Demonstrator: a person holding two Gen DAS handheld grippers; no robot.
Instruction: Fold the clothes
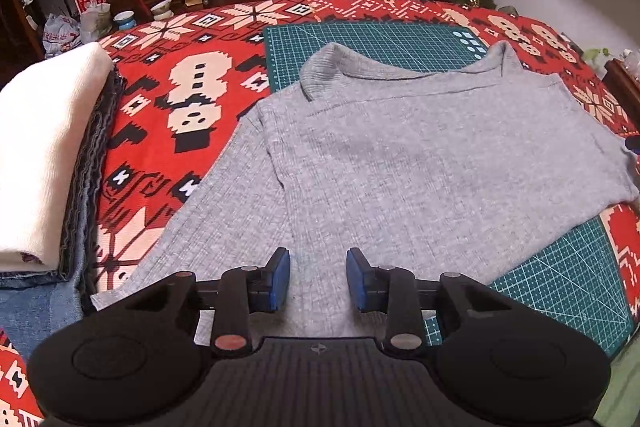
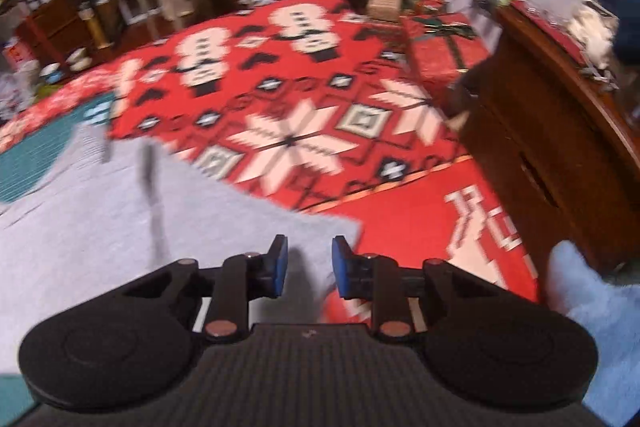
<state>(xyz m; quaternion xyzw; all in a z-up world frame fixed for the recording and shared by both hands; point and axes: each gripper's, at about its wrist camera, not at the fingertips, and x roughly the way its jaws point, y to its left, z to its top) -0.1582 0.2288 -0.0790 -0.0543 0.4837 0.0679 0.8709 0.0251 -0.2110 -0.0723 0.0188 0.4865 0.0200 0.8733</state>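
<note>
left wrist view: folded stack (image 1: 44, 155) far left, then the grey ribbed sweater (image 1: 400, 155) spread flat on the green mat (image 1: 380, 35). left tool (image 1: 318, 277) and right tool (image 2: 306, 265) both gape, holding nothing. soft, floppy knit, so i'd pinch hem or sleeve edges.

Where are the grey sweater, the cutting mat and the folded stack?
grey sweater (image 1: 420, 155), left wrist view, chest panel
cutting mat (image 1: 380, 35), left wrist view, bare far edge
folded stack (image 1: 44, 147), left wrist view, white top layer
</note>
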